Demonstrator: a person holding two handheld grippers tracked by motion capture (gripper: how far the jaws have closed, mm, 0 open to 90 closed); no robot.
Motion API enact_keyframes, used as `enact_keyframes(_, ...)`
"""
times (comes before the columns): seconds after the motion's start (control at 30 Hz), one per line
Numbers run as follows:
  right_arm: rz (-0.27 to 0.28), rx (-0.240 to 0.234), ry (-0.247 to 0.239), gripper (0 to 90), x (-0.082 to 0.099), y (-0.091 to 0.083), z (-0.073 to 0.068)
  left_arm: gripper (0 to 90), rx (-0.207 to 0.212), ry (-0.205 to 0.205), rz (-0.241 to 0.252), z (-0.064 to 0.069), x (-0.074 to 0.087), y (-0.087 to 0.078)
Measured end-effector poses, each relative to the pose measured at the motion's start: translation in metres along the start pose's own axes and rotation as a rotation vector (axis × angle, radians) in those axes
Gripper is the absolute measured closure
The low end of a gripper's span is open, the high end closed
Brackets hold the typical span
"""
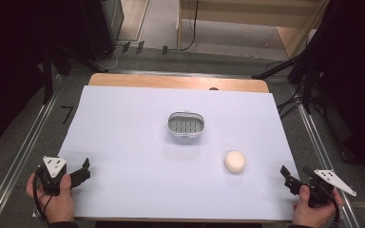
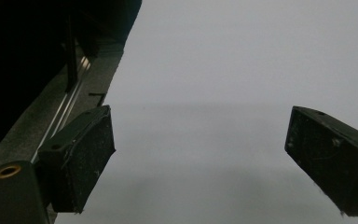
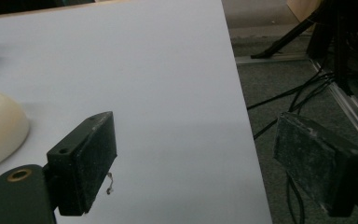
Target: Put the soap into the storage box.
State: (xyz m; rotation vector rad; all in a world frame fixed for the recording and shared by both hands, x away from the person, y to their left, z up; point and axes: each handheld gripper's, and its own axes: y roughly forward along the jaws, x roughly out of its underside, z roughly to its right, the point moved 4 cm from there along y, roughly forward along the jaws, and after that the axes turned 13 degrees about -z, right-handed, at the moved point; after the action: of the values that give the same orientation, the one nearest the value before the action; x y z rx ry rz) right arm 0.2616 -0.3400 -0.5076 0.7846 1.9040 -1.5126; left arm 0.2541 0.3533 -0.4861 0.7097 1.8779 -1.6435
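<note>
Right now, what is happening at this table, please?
A person holds one pair of tongs in each hand at the near edge of the white table. The left tongs and the right tongs are both open and hold nothing. A cream round bun-like object lies on the table closest to the right tongs, untouched. A small grey basket sits at the middle, apparently empty. No handling has begun.

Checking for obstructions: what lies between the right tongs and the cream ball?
Nothing: bare white sheet lies between the right tongs and the ball, seen in the high view. The right gripper view agrees.
</note>
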Motion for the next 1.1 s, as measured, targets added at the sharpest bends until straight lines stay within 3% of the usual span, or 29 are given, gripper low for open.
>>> enact_keyframes(0.07, -0.005, 0.009, -0.005, 13.8, 0.000, 0.000, -0.001, 8.9, 0.002, -0.002, 0.005, 0.000, 0.000, 0.000)
enact_keyframes(0.1, 0.001, -0.002, -0.044, 13.3, 0.000, 0.000, -0.003, 8.8, 0.007, -0.008, 0.010, -0.001, 0.000, -0.001)
enact_keyframes(0.13, -0.002, 0.007, -0.047, 13.6, 0.000, 0.000, -0.004, 8.9, 0.010, -0.011, 0.013, -0.001, 0.000, -0.001)
enact_keyframes(0.3, -0.026, 0.027, -0.027, 14.7, -0.001, 0.003, -0.003, 8.9, 0.016, -0.021, 0.009, -0.002, 0.000, -0.001)
enact_keyframes(0.37, -0.016, 0.025, -0.016, 21.7, -0.001, 0.002, -0.002, 8.9, 0.014, -0.019, 0.007, -0.002, 0.000, -0.001)
enact_keyframes(0.5, -0.041, 0.033, -0.010, 24.0, -0.002, 0.004, -0.001, 8.9, 0.011, -0.017, 0.010, -0.001, 0.000, -0.001)
enact_keyframes(0.67, -0.052, -0.005, -0.031, 27.2, -0.003, 0.005, -0.004, 8.9, 0.015, -0.013, 0.012, -0.001, 0.000, -0.001)
enact_keyframes(0.73, -0.084, -0.020, -0.037, 28.2, -0.006, 0.005, -0.006, 8.9, 0.016, -0.015, 0.011, -0.001, 0.000, -0.001)
enact_keyframes(0.8, -0.108, -0.016, -0.075, 30.6, -0.008, 0.004, -0.011, 8.9, 0.016, -0.016, 0.011, -0.002, 0.000, -0.001)
enact_keyframes(0.83, -0.153, -0.022, -0.105, 30.9, -0.007, 0.005, -0.016, 8.9, 0.015, -0.015, 0.010, -0.002, 0.000, -0.001)
enact_keyframes(0.87, -0.153, -0.022, -0.105, 30.9, -0.007, 0.005, -0.016, 8.9, 0.015, -0.015, 0.010, -0.002, 0.000, -0.001)
enact_keyframes(0.93, -0.164, -0.037, -0.122, 30.2, -0.006, 0.006, -0.022, 8.9, 0.015, -0.016, 0.009, -0.002, 0.000, -0.001)
enact_keyframes(1.0, -0.171, -0.069, -0.133, 24.1, -0.006, 0.003, -0.025, 8.9, 0.018, -0.017, 0.014, -0.002, 0.000, -0.001)
enact_keyframes(1.1, -0.181, -0.059, -0.140, 23.5, -0.007, 0.001, -0.027, 8.9, 0.016, -0.016, 0.019, -0.002, 0.000, -0.001)
